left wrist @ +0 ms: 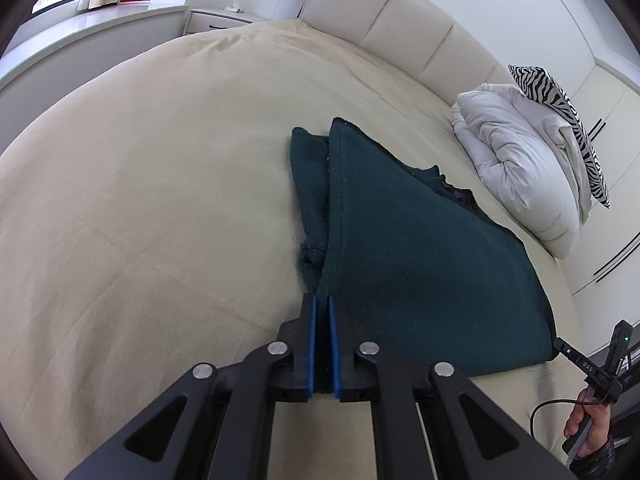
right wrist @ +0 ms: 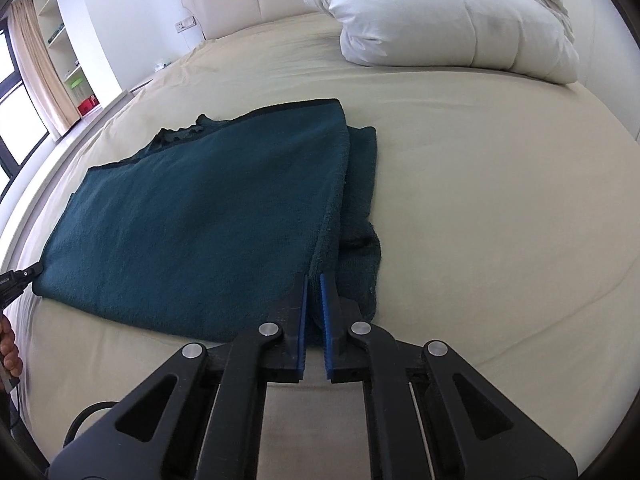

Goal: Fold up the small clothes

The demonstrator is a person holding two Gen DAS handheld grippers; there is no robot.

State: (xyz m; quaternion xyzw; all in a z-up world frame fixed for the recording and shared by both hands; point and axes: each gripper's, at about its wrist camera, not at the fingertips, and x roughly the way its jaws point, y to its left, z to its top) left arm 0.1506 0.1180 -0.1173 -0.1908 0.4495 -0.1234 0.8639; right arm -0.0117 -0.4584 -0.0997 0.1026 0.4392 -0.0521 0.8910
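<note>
A dark teal knitted garment lies on a beige bed sheet, partly folded over itself. My left gripper is shut on the garment's folded edge at its near corner, lifting that edge slightly. My right gripper is shut on the opposite corner of the same folded edge of the garment. The other gripper's tip shows at the far corner in each view: the right one and the left one. A sleeve lies tucked under the raised fold.
A white folded duvet and a zebra-print pillow lie by the cream padded headboard. The duvet fills the upper right of the right wrist view. A nightstand and a windowsill stand beyond the bed.
</note>
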